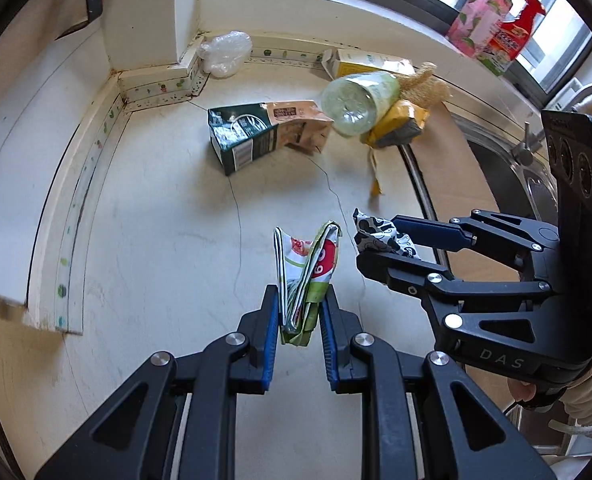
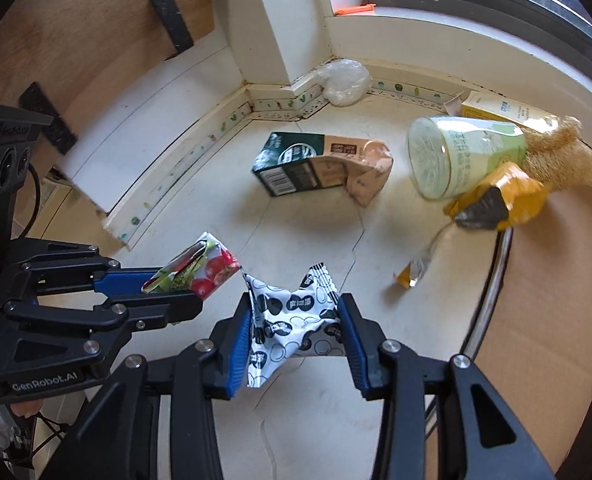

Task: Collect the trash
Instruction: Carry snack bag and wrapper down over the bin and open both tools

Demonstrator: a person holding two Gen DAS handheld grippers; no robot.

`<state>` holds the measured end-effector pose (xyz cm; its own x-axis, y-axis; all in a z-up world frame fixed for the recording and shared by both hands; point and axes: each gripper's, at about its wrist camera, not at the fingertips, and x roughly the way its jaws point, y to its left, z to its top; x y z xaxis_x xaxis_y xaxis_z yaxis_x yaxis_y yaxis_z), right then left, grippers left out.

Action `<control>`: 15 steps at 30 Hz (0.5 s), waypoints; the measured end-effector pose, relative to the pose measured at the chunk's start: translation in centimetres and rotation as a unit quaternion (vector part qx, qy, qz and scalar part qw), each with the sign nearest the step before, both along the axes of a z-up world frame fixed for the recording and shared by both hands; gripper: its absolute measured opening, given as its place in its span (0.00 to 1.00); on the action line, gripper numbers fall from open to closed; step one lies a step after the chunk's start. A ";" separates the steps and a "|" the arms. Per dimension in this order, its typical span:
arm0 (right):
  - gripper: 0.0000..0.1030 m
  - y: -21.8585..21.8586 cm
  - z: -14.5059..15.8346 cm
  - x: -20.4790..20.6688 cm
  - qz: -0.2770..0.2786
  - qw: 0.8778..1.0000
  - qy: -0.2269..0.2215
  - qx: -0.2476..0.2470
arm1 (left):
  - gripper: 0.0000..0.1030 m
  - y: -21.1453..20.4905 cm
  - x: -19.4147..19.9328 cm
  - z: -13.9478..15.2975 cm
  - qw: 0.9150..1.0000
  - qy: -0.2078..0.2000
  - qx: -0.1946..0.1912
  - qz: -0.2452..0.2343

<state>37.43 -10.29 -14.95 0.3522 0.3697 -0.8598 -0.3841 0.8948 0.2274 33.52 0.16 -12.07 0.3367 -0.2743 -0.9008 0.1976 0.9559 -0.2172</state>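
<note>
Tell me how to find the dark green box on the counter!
Start at the white pillar in the countertop corner, where a crumpled clear plastic bag sits. Come forward to the middle of the counter. The dark green carton lies on its side there, its tan end crushed, left of the tipped clear bottle.

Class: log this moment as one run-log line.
left gripper: shut on flattened carton | right gripper: shut on spotted wrapper | both lifted
</note>
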 end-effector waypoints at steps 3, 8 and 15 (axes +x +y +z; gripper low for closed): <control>0.40 -0.1 1.0 -2.4 -0.014 1.000 -0.004 0.005 | 0.17 0.4 -2.4 1.1 1.000 -0.008 -0.004 -0.005; 0.40 -0.1 2.4 -7.0 -0.040 0.999 -0.008 0.017 | 0.17 1.0 -7.0 2.6 1.000 -0.021 -0.005 -0.013; 0.40 1.1 3.8 -14.7 -0.070 0.997 -0.008 0.024 | 0.17 2.2 -14.7 3.4 0.999 -0.023 -0.014 -0.019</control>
<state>22.70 -9.20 -11.13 0.4176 0.3558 -0.8361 -0.2596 0.9285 0.2655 18.81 2.38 -8.70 0.3662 -0.3122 -0.8766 0.2431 0.9414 -0.2337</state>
